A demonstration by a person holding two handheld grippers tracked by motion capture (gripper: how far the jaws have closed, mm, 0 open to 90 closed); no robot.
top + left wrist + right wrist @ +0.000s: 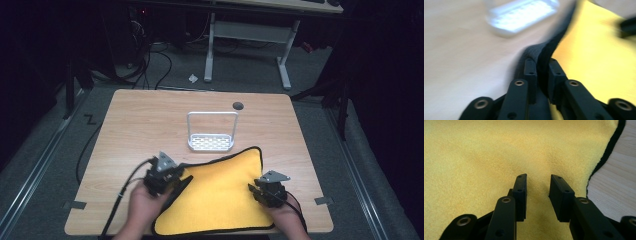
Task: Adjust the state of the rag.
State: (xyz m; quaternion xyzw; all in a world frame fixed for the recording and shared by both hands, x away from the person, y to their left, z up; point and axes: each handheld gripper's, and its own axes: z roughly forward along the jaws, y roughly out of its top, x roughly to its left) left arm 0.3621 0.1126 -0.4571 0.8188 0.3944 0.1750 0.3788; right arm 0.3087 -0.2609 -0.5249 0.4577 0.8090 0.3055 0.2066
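A yellow cloth (225, 195) with a black border lies on the near half of the wooden table (145, 120). My left gripper (182, 177) is at the cloth's left edge. In the left gripper view, my left gripper (541, 66) is shut on the raised black border (546, 47), with the yellow cloth (596, 52) spreading to the right. My right gripper (252, 189) rests over the cloth's right side. In the right gripper view its jaws (537, 182) stand apart above the yellow cloth (486, 152), and nothing is pinched between them.
A small white perforated rack (212, 143) with a tall wire handle stands just beyond the cloth; it is blurred in the left gripper view (521, 15). A dark round grommet (238, 105) sits near the table's far edge. Tape tabs mark the near corners.
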